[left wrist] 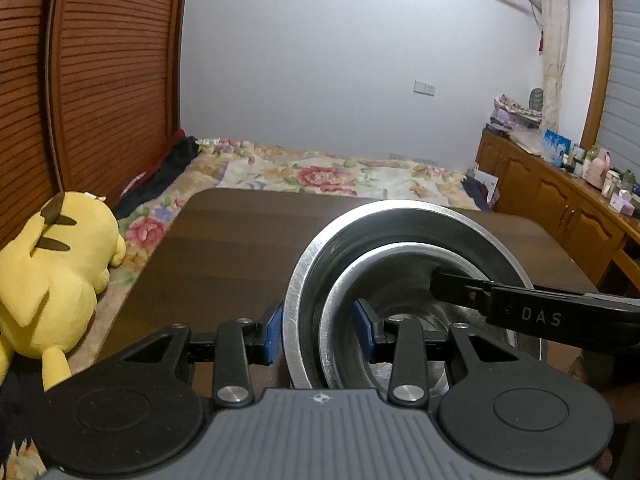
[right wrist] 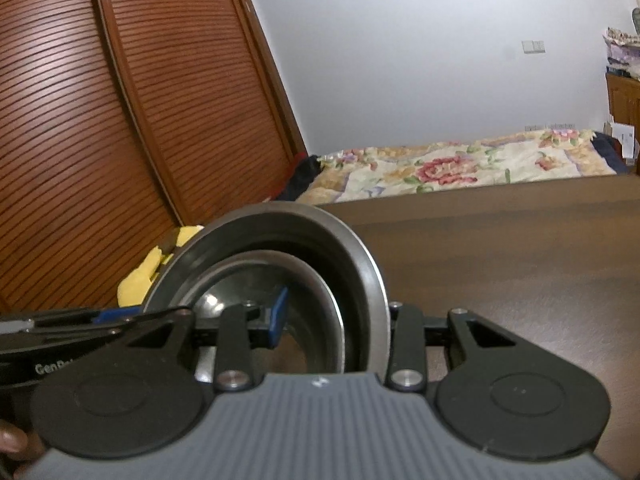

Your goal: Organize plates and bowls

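Two steel bowls are nested, the small bowl (left wrist: 400, 249) inside the large bowl (left wrist: 400, 209), over a dark wooden table (left wrist: 240, 248). My left gripper (left wrist: 319, 330) is shut on their left rims, one blue pad outside the large bowl and one inside the small one. The right gripper's finger (left wrist: 460, 290) reaches into the bowls from the right. In the right wrist view my right gripper (right wrist: 336, 316) clamps the right rims of the large bowl (right wrist: 280, 210) and small bowl (right wrist: 260, 258); its outer finger is hidden behind the rim. Whether the bowls touch the table is unclear.
A yellow plush toy (left wrist: 52, 280) lies left of the table on a bed with a floral cover (left wrist: 320, 172). Slatted wooden wardrobe doors (left wrist: 100, 80) stand at the left. A wooden cabinet (left wrist: 560, 204) crowded with bottles runs along the right wall.
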A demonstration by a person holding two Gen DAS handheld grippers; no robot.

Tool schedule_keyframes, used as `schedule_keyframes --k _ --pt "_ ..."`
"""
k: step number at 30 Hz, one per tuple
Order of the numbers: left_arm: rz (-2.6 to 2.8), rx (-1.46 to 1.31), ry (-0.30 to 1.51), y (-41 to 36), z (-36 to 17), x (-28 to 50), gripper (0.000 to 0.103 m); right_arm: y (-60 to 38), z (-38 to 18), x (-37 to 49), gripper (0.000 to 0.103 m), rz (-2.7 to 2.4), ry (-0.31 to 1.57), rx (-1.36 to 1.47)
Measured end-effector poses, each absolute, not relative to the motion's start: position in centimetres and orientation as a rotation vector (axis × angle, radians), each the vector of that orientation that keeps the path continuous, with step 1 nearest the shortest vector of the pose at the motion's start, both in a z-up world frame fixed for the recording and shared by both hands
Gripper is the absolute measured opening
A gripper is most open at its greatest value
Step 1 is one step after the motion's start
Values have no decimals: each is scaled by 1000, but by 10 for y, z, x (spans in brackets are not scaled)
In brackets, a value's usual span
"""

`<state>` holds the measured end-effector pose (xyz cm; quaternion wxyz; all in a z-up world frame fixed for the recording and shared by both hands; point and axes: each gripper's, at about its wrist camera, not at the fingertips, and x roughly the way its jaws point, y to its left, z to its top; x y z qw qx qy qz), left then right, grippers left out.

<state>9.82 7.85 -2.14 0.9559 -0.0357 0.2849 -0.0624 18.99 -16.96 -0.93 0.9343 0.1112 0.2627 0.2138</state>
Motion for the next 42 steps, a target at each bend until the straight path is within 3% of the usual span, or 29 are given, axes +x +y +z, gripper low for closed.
schedule_keyframes --k 32,35,37,42 --pt "-110 -48 591 82 -43 111 37 -158 -24 201 39 462 562 103" --pt "-110 -49 596 84 -44 113 37 -156 -23 197 48 480 552 76" --pt "-110 -51 599 84 -45 114 37 -154 -22 193 66 452 529 42" --pt "-103 -47 593 85 -43 114 38 -159 -14 192 67 435 491 12"
